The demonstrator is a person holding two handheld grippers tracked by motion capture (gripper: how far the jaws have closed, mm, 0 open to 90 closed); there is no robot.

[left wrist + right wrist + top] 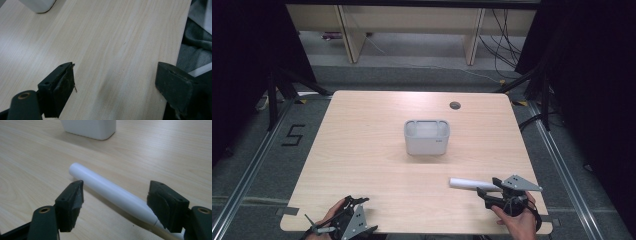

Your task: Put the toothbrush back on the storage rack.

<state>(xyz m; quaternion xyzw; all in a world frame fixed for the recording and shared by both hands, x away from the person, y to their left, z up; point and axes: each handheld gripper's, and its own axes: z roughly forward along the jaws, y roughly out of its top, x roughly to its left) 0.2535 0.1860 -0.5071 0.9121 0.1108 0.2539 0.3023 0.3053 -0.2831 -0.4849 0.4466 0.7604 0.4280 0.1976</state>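
A white tube (470, 184) lies flat on the wooden table (362, 150) at the front right. In the right gripper view the tube (110, 188) runs slantwise between the two jaws, its narrow end close beside the right jaw. My right gripper (117, 195) is open around it, and the left pad stands clear of the tube. In the high view this right gripper (489, 189) sits at the tube's right end, held by a hand. My left gripper (354, 201) rests at the front left edge. The left gripper (117, 75) is wide open over bare wood.
A pale grey rectangular bin (427, 136) stands at the middle of the table; its base shows as bin (90, 128) and bin (37, 5) in the gripper views. A round cable hole (455, 105) lies at the back right. The table edge (180, 50) runs beside the left gripper's right jaw.
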